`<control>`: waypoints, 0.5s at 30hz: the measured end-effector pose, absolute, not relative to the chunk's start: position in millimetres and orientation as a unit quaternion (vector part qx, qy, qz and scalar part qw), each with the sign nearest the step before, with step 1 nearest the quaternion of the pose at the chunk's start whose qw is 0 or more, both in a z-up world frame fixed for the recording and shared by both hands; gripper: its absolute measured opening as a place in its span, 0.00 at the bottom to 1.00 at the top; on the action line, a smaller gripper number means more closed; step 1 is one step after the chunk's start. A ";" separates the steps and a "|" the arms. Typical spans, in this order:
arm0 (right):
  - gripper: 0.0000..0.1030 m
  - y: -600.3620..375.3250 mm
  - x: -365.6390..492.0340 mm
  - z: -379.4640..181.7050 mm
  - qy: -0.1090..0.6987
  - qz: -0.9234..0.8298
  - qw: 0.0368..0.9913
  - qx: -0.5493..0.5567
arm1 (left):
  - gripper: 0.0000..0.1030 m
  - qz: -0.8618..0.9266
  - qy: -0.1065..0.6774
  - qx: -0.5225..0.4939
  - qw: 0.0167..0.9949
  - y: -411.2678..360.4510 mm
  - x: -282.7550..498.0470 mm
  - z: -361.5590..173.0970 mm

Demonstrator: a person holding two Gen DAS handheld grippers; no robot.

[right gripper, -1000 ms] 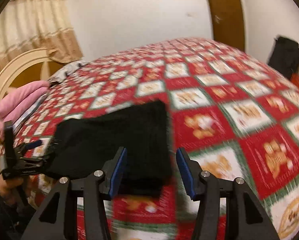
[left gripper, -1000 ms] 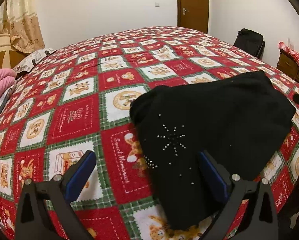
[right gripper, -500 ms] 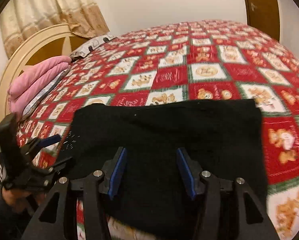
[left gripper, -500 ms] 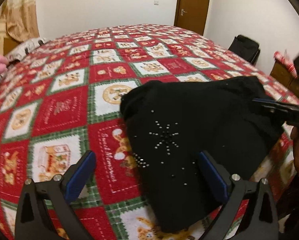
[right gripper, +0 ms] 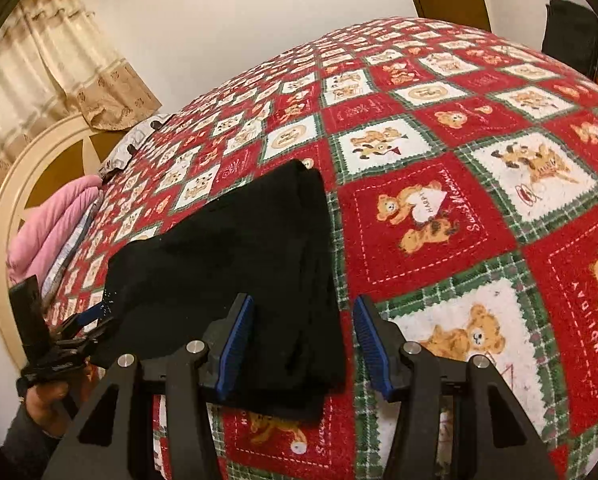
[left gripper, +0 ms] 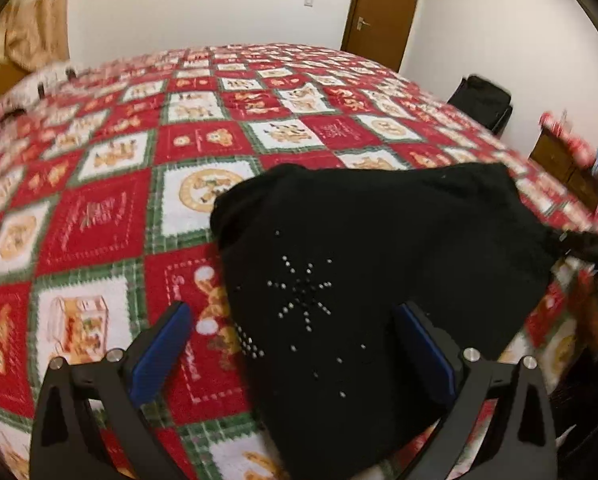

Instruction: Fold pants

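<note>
Bedroom w/ white walls, brown door, and a big bed under a red/green/white teddy-bear blanket (left gripper: pixel 111 216). Black pants (left gripper: pixel 379 264) lie near the front edge of it, already folded into a compact stack, w/ a rhinestone starburst facing up on my left end. My left gripper (left gripper: pixel 291 332) hovers over that studded end, jaws spread wide, holding nothing. My right gripper (right gripper: pixel 303 344) sits low at the opp. end, jaws parted about halfway w/ the stack's near corner between the pads, but I can't tell if either pad touches cloth; nothing clamped. Risks as I judge them: the stack lies close to the bed edge, so a clumsy pull could drag it off; pinching only the top layer on the right would peel the fold open; fabric's soft and thick, layers may slide apart unless both ends lift together. Readable text on the blanket: "Sweet Memories", "HAPPY" on a heart, "HOLIDAY" at far right. No brand visible on the pants.
</note>
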State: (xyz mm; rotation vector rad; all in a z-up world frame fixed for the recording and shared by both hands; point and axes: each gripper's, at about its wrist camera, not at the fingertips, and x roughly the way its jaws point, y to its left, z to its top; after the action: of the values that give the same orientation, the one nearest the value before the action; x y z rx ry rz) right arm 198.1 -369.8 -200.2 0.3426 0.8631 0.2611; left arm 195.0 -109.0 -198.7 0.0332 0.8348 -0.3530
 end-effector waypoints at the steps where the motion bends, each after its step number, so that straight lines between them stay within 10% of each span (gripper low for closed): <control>1: 0.52 -369.1 196.6 -197.9 0.412 0.125 0.888 0.161 | 1.00 -0.164 0.399 0.028 0.902 -112.0 194.1 -197.8; 15: 0.53 -351.1 216.4 -209.7 0.413 0.147 0.883 0.167 | 1.00 -0.167 0.398 0.019 0.902 -118.3 208.5 -199.3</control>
State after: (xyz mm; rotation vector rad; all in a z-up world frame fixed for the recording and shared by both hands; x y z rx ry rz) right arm 216.4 -351.1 -209.7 0.3486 0.8598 0.3062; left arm 208.5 -118.3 -199.3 0.0401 0.8227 -0.3451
